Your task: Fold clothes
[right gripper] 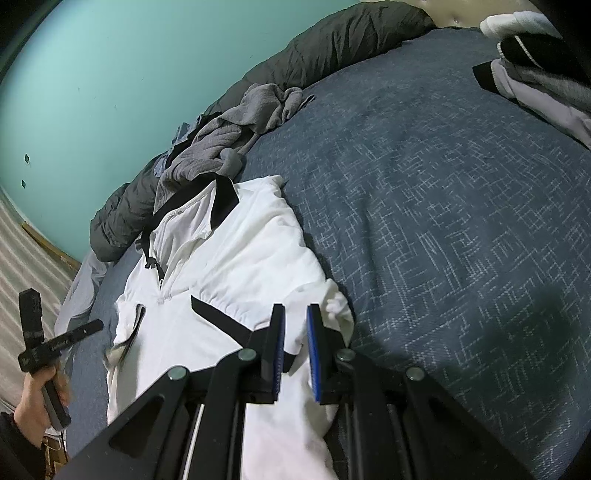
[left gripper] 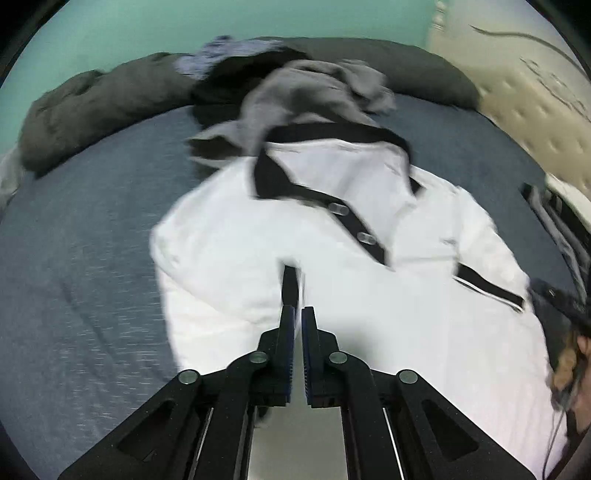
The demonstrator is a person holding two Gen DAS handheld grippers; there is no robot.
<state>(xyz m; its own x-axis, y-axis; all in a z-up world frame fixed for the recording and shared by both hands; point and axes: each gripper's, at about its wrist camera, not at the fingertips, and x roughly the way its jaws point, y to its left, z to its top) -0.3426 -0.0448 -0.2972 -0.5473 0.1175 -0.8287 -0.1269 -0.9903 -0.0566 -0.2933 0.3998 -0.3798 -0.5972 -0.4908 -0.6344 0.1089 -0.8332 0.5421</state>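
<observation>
A white shirt (left gripper: 258, 236) with a black collar and black placket lies face up on the bed (right gripper: 461, 229), on its blue-grey patterned cover. Two buttons (left gripper: 340, 209) show on the placket.

Taking the shirt as the landmark: a crumpled grey garment (left gripper: 306, 92) lies just past its collar and touches it. Behind that, a dark duvet (right gripper: 347, 33) is bunched along the far edge of the bed, against a green wall (right gripper: 110, 66). Well off to one side of the shirt, at the bed's corner, sits a small stack of clothes (right gripper: 535, 77) in white, black and grey.

The left gripper (left gripper: 298, 314) hovers over the lower front of the shirt. Its fingers (left gripper: 288, 325) are nearly clenched, with only a thin slit between the blue pads and no cloth visibly caught there. A black strip of trim lies on the shirt just ahead of the tips.

The right gripper (right gripper: 295, 314) is at the shirt's side, above a bunched sleeve (right gripper: 336, 306) with a black band. Its fingers (right gripper: 275, 332) are released, with a plain gap between the pads; white cloth shows through the gap, but whether it lies between them or below them cannot be told.

In the right wrist view, a hand (right gripper: 37, 402) beside the shirt grips the handle of the left gripper.
</observation>
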